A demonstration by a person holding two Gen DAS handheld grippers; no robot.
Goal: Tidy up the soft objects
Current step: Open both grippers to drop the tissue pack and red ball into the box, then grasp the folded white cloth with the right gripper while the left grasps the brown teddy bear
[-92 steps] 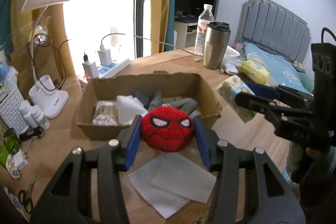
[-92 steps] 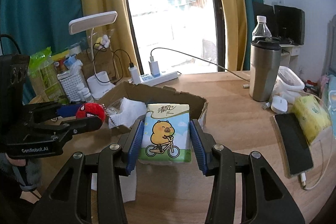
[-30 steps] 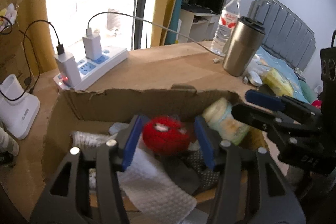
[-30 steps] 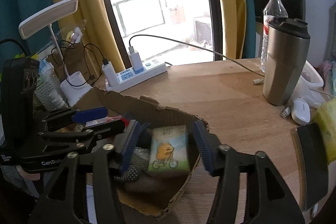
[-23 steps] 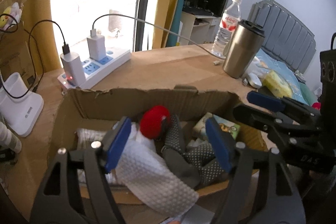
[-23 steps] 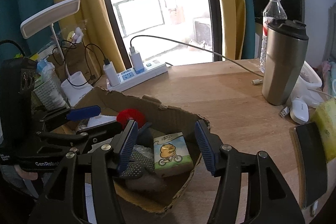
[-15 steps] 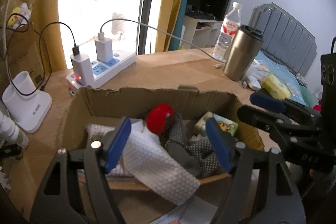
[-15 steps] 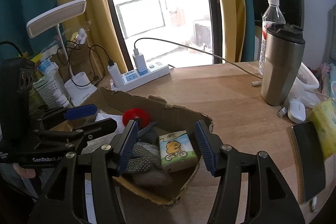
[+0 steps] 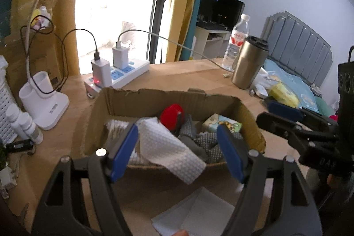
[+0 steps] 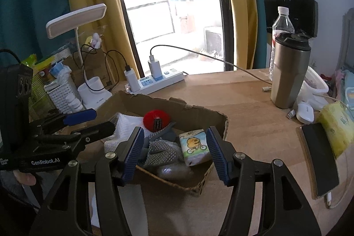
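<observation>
Beyond both spread, empty hand-held grippers [image 9: 177,149] [image 10: 174,152], plush ball [image 10: 156,120] inside cardboard box [image 10: 199,111]

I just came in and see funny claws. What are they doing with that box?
A person is tidying soft things into the cardboard box. The left gripper and the right gripper are both open and empty, held at the box's near side. Inside lie the red plush ball, the tissue pack, grey gloves and a white cloth.

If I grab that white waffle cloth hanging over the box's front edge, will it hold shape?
Probably not. The white cloth droops over the cardboard box rim, so it looks floppy and light. It lies against the grey gloves, so pulling might drag them along.
</observation>
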